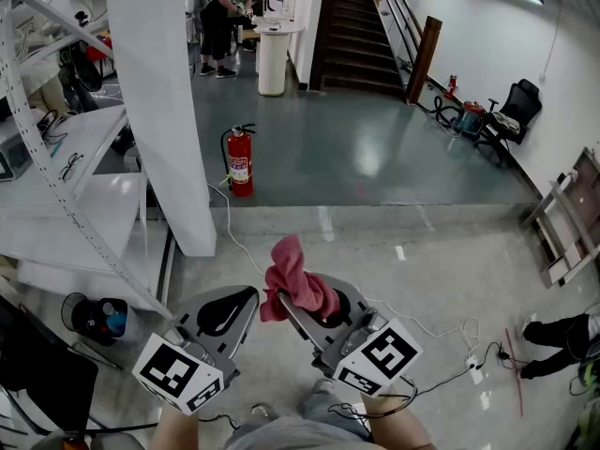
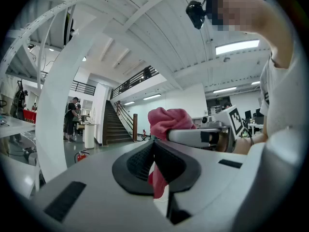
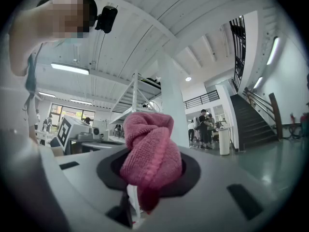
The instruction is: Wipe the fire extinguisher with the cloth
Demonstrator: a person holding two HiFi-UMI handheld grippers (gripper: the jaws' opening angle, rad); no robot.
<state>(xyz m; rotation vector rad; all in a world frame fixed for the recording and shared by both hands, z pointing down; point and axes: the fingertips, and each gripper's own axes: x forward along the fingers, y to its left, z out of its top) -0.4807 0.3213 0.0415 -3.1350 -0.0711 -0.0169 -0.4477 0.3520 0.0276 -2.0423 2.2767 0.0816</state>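
The cloth (image 3: 149, 161) is bulging over the right gripper (image 3: 152, 170) and covering most of its pads, so only their dark rims are showing. The jaws are clamping on its lower part, and the pink bunch is standing up above them. The left gripper (image 2: 154, 151) is pressing its jaws together at the tips. A pink sliver is showing through the slit below, and I cannot tell whether it is being touched. In the head view both forearms are running off the bottom edge. The extinguisher (image 1: 239, 160) is standing upright on the floor beside a white column (image 1: 159, 101), well apart from both grippers, its label too small to read.
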